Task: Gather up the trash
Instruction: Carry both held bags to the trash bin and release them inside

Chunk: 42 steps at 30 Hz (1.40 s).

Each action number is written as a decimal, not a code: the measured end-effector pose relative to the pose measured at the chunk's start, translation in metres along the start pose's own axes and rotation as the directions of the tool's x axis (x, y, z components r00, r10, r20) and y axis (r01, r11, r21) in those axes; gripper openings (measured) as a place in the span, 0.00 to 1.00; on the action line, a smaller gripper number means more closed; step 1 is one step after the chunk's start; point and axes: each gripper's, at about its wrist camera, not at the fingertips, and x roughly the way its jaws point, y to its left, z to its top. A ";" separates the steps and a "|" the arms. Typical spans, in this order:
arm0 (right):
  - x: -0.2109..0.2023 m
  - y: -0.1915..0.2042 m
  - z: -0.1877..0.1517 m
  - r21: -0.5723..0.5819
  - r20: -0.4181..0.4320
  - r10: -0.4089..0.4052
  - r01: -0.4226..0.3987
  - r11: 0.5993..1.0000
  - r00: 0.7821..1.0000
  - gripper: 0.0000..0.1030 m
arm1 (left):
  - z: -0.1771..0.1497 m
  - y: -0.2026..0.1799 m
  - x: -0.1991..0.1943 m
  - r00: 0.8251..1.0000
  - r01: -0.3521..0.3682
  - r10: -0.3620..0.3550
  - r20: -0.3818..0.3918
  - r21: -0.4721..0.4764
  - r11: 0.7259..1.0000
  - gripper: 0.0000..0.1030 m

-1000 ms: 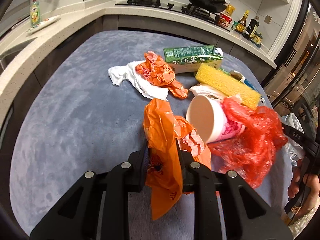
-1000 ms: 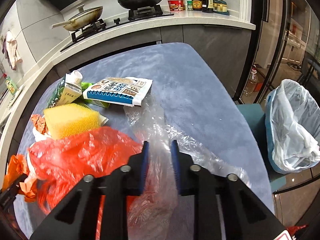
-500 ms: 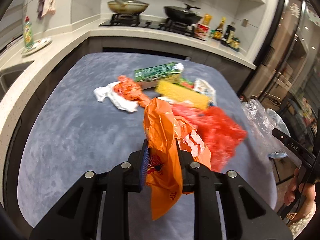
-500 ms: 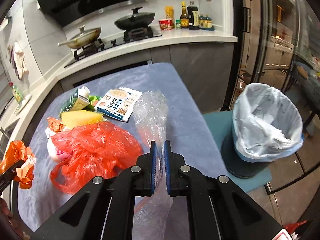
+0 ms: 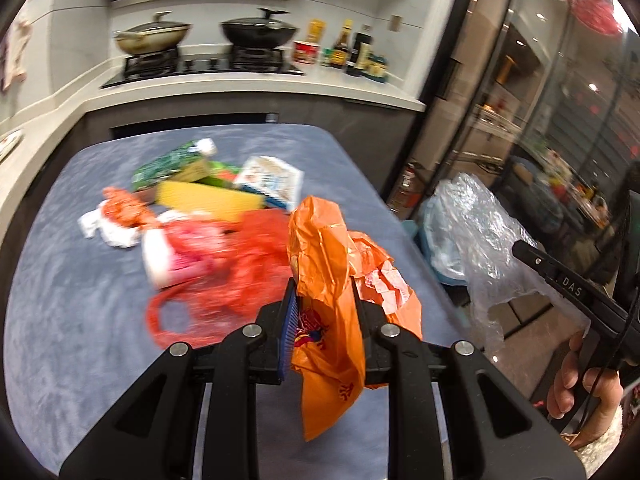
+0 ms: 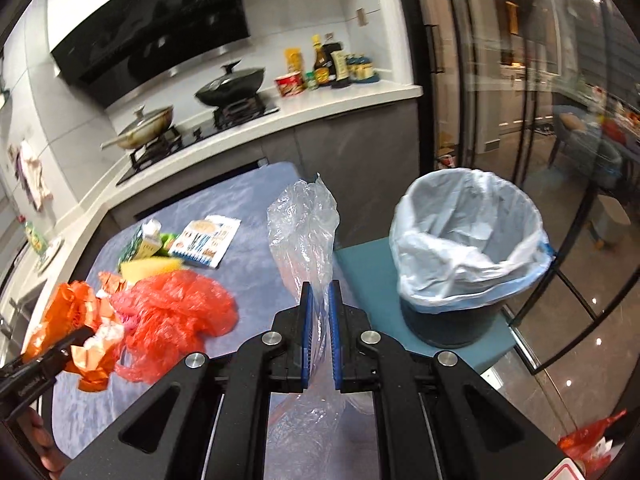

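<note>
My left gripper point(image 5: 323, 298) is shut on a crumpled orange plastic bag point(image 5: 328, 256), held above the blue-grey table point(image 5: 80, 320). My right gripper point(image 6: 319, 294) is shut on a clear plastic bag point(image 6: 306, 224) that sticks up between the pads and hangs below them. In the left wrist view that clear plastic bag point(image 5: 480, 240) hangs off the table's right edge. A bin point(image 6: 468, 256) lined with a pale bag stands on a teal stool point(image 6: 368, 268) right of the table. A red plastic bag point(image 6: 176, 312), a paper cup point(image 5: 168, 256) and other trash lie on the table.
A yellow sponge point(image 5: 208, 200), a green carton point(image 5: 172, 166), a snack packet point(image 5: 272, 180) and white tissue point(image 5: 108, 232) lie further back on the table. Behind runs a counter with a stove point(image 6: 200, 128), pans and bottles. Glass doors point(image 6: 540, 80) stand at the right.
Both grippers have risen and swung right, toward the bin, each carrying its bag. The right jaws narrowed on the clear bag. The table trash now sits lower and further left.
</note>
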 end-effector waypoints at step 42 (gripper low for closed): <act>0.166 -0.204 0.085 0.198 -0.062 -0.257 0.264 0.944 0.965 0.28 | 0.083 -0.276 0.306 0.949 0.273 -0.201 -0.244 0.312 0.910 0.26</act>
